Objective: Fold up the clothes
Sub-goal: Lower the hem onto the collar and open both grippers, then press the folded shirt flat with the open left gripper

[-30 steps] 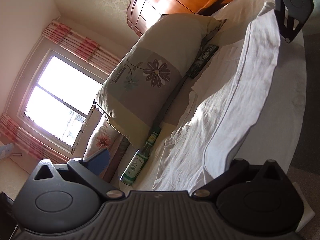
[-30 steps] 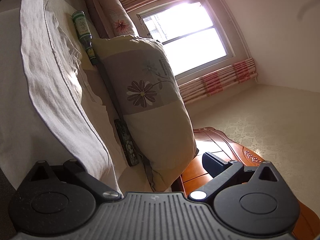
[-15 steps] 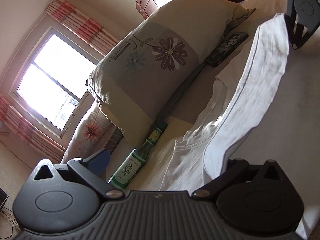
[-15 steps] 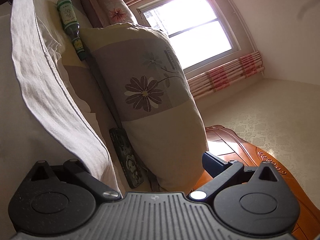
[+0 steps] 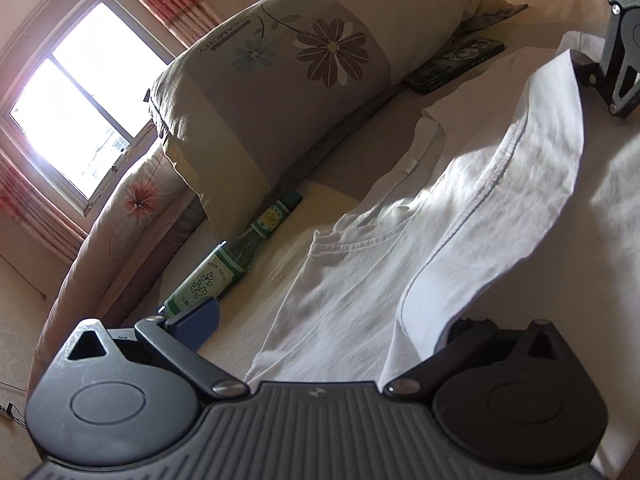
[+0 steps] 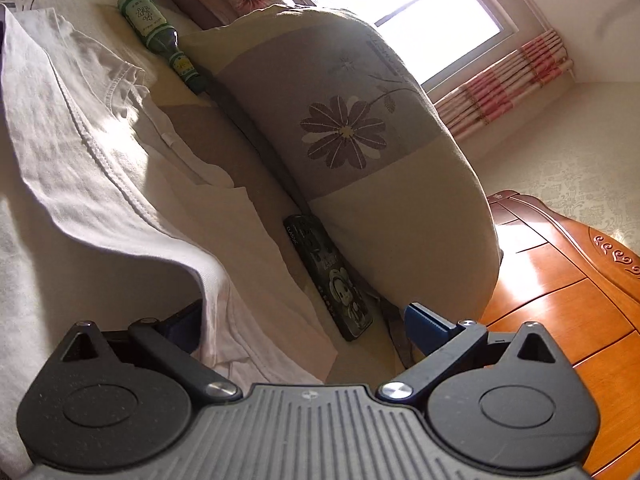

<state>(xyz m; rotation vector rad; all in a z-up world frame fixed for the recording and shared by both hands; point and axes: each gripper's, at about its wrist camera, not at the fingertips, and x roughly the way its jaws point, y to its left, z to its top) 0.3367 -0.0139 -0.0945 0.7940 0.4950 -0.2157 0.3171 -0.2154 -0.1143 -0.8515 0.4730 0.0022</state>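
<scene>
**Materials and finishes on the bed**

White T-shirt [image 5: 472, 216]: soft matt knit cloth, fine ribbing, stitched hems, lightly creased. Bed sheet [image 5: 616, 208]: pale matt woven fabric, smooth. Pillow [image 5: 288, 80]: matt cotton-like cloth with printed daisies, beige and grey panels. Bottle [image 5: 224, 268]: glossy green glass with a paper label. Phone case [image 6: 332, 276]: glossy printed plastic. Headboard [image 6: 560, 280]: orange-brown wood, varnished and shiny, carved trim. Left hand-held gripper [image 5: 328, 328]: matt dark grey plastic with ribbed body, metal pivot screws, blue finger pads. Right hand-held gripper [image 6: 304, 324]: same matt plastic. Wall [image 6: 580, 160]: embossed pale wallpaper.
</scene>
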